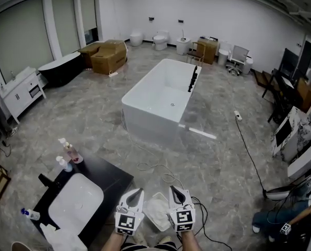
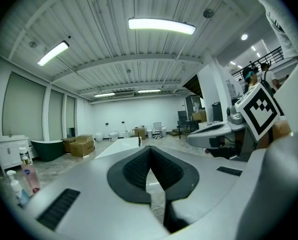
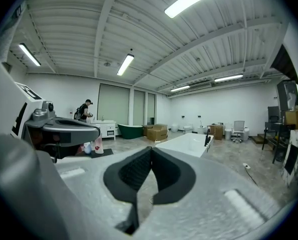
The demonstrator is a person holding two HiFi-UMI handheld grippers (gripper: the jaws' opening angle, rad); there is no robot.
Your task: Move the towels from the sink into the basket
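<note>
A white sink [image 1: 76,202] is set in a black counter [image 1: 112,176] at the lower left of the head view. White towels [image 1: 58,238] lie bunched at the counter's near end, beside the basin. A white basket [image 1: 156,213] with white cloth in it stands on the floor between my two grippers. My left gripper [image 1: 137,193] [image 2: 150,149] and right gripper [image 1: 174,191] [image 3: 151,150] are held up side by side above the basket, pointing out over the room. Both are shut, pads touching, with nothing between them.
Soap bottles [image 1: 70,151] and a black faucet [image 1: 48,181] stand by the sink. A white bathtub [image 1: 163,95] is ahead, with a cable [image 1: 155,169] looped on the floor before it. Cardboard boxes [image 1: 108,54] stand farther back. A person [image 1: 283,219] crouches at the lower right.
</note>
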